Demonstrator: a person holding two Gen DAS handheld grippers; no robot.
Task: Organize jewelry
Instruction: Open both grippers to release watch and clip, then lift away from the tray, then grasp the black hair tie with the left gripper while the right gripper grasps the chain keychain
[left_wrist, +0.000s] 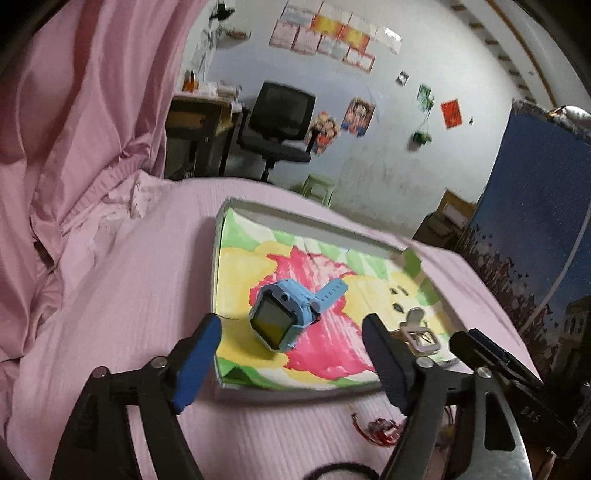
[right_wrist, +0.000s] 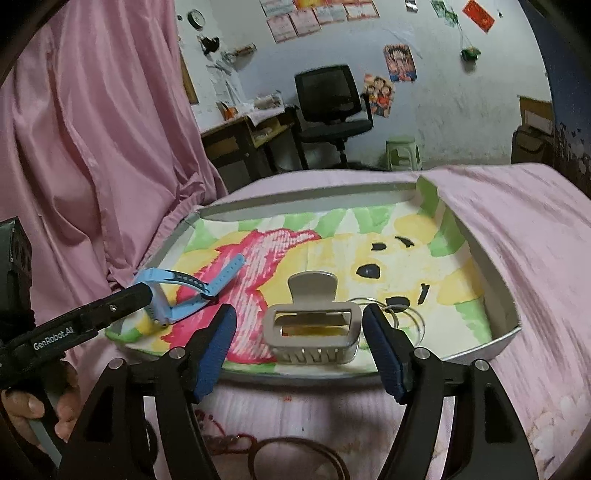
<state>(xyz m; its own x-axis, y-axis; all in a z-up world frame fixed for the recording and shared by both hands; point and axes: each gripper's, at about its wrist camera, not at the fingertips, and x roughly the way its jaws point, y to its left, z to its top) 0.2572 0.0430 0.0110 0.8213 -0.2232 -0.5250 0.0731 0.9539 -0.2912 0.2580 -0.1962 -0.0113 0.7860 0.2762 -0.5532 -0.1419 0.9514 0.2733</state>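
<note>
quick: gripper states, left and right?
Left gripper: open, empty, blue smartwatch lying ahead in the tray.
Right gripper: open, empty, beige hair claw clip between its fingers.

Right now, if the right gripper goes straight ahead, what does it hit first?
Probably the beige hair claw clip in the tray; it lies directly ahead of the open right gripper. Depth is unclear.

Both wrist views close, facing forward, sharing shallow tray (left_wrist: 236, 206) (right_wrist: 506, 291)

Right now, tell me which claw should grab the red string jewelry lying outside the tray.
Left claw, probably: it is open, and the red string jewelry lies just below its right finger on the pink bedsheet. The right claw frames the hair clip.
</note>
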